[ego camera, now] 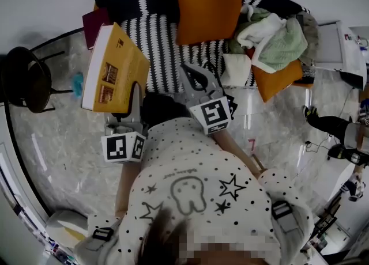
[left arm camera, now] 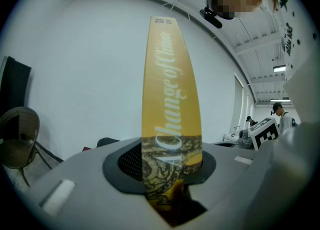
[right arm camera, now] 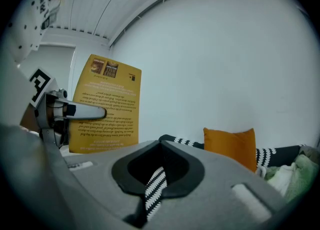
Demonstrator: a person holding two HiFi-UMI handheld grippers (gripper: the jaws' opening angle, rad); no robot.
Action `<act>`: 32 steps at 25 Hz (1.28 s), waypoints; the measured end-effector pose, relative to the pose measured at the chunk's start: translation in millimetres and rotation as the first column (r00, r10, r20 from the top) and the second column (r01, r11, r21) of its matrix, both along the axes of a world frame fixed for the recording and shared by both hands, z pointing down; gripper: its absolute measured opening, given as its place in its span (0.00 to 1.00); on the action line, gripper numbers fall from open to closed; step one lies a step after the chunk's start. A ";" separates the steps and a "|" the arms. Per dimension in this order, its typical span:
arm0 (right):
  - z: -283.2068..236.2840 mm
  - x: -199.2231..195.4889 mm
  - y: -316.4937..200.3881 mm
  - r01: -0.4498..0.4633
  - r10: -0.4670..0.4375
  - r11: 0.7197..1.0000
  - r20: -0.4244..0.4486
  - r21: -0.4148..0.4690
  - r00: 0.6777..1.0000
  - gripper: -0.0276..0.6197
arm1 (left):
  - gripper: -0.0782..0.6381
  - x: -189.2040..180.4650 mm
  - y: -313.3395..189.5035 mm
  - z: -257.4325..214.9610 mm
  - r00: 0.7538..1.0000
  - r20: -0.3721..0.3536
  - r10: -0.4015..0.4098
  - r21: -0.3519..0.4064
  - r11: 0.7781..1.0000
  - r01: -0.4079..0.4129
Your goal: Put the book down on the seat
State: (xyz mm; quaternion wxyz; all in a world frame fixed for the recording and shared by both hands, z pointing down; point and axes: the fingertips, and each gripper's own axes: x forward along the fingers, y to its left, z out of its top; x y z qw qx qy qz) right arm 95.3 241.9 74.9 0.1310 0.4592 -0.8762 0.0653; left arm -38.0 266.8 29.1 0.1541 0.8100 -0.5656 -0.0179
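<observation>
Head view: left tool (ego camera: 136,92) holds the book (ego camera: 112,68) upright in the air, by the striped seat's (ego camera: 164,39) front-left corner.
Left gripper view: jaws press both covers, spine facing camera.
Right gripper view: right tool (right arm camera: 150,189) narrow, empty.

The cushion (ego camera: 209,2) leans on the seat (ego camera: 161,33), book (ego camera: 115,71) left, clothes (ego camera: 277,42) right.
</observation>
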 end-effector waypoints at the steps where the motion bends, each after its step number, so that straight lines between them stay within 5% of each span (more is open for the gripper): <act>1: -0.2 1.0 -0.9 -0.001 0.001 1.000 0.001 -0.001 1.000 0.04 | 0.31 -0.4 -0.7 -0.3 1.000 0.002 -0.002 -0.001 1.000 0.002; 32: 1.3 -8.4 -67.6 -0.167 0.166 0.985 -0.040 -0.034 0.985 0.04 | 0.31 -29.5 -87.8 4.2 0.990 -0.029 0.139 -0.044 0.989 -0.140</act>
